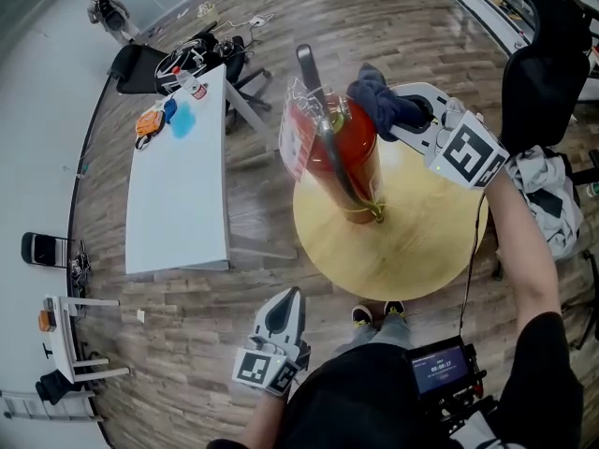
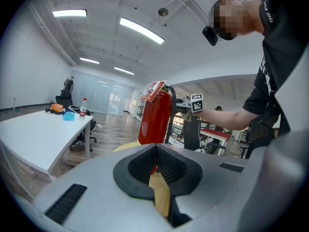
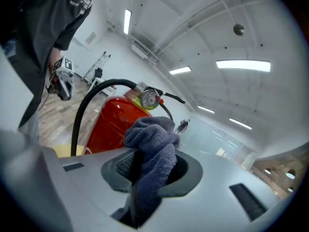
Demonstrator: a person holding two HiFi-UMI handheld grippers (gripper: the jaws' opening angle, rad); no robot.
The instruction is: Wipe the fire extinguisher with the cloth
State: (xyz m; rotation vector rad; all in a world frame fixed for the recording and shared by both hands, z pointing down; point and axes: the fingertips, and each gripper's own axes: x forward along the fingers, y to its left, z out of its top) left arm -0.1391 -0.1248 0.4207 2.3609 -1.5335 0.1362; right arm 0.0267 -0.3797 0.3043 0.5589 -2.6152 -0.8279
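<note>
Extinguisher (image 1: 342, 157) looks heavy, stiff and slick; I'd steady it up top. Right claw (image 3: 147, 164) clamps the limp cloth (image 3: 153, 132); left claw (image 2: 155, 153) closed, empty.

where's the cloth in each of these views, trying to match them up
Head view: upper centre-right, the cloth sits by the top of the fire extinguisher, held in the right claw.
Left gripper view: not visible; the fire extinguisher stands at centre.
Right gripper view: centre, cloth bunched between the jaws, in front of the fire extinguisher.
Shared landmark: the red fire extinguisher.
</note>
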